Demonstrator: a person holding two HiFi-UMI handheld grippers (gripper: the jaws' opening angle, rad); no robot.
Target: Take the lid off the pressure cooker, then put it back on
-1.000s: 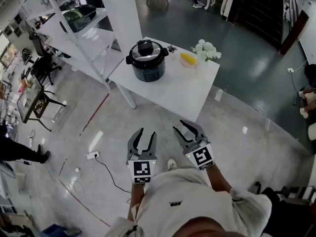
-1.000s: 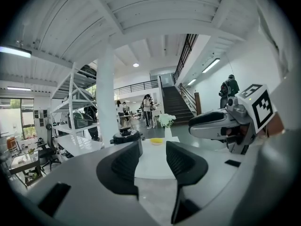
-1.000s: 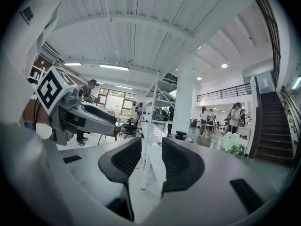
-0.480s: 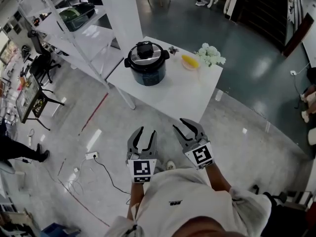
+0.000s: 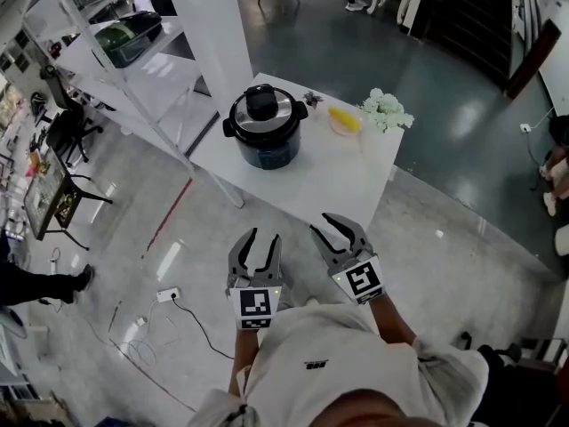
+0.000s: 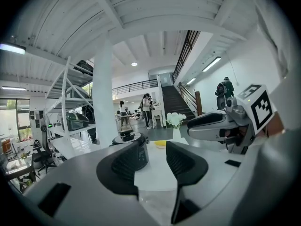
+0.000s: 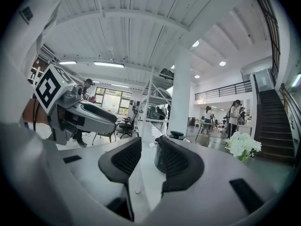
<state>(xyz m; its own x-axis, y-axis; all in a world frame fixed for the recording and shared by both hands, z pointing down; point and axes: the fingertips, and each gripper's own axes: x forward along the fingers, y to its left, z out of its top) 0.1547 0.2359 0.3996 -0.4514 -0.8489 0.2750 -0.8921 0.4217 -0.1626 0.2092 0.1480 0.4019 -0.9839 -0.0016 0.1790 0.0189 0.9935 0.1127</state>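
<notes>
Pressure cooker [image 5: 265, 133] is the target, and it sits well apart from both tools, so take it from the near end outward. Closest in, the left gripper [image 5: 264, 237] and the right gripper [image 5: 322, 224] are held side by side in front of the person, short of the table [image 5: 342, 178] and over bare floor. Each one has its jaws standing apart with a clear gap, and nothing is in either grip; through both gaps only the distant tabletop shows. Neither tool touches anything.

Next out comes the table's near edge, then a stretch of empty white top. The cooker stands upright on the table's left half, toward the far-left corner, with the lid [image 5: 264, 114] seated and its black knob on top. Two small side handles stick out left and right of the pot.

Here's the relation that counts: the cooker lies straight ahead of the left gripper, almost on its line, and ahead and to the left of the right one. My read is that the left is marginally better placed, though both need a long carry forward before any grasp.

Beyond it, on the table's far-right part, a yellow dish [image 5: 343, 119] and white flowers [image 5: 388, 110] stand clear of the pot.
</notes>
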